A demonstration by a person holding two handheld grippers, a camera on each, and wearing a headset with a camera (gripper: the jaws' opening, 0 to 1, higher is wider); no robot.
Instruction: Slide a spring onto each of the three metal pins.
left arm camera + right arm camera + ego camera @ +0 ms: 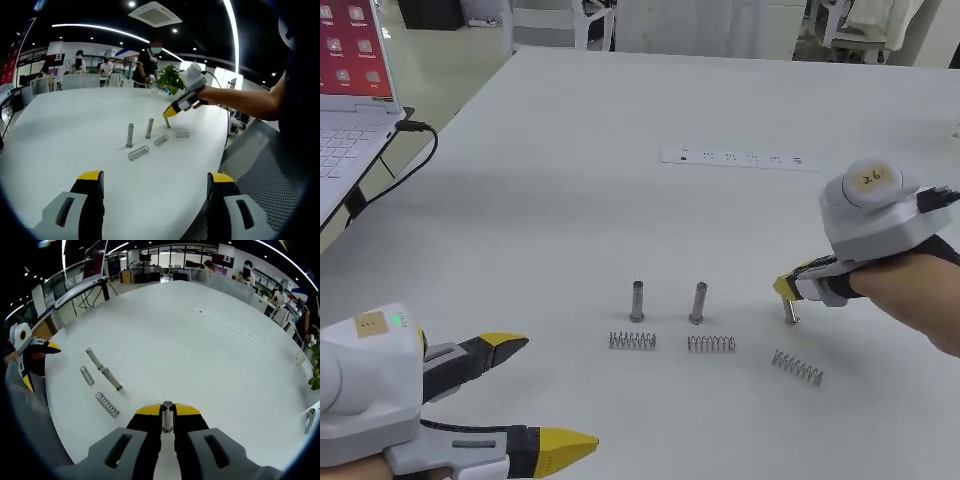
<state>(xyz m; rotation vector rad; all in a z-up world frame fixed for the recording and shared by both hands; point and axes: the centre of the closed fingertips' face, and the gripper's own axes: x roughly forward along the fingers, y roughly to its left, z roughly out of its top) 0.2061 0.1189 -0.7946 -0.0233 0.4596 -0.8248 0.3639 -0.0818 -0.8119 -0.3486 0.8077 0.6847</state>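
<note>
while right gripper (786, 290) clamps pin (167, 417), left gripper (560, 391) hovers spread near table (60, 130) edge.

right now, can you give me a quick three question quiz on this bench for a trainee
1. How many springs lie loose on the table?
2. The right tool is: A open, B shut on a pin, C shut on a spring.
3. True or false: the two standing pins already carry springs.

Key:
1. Three.
2. B.
3. False, both are bare.
</note>
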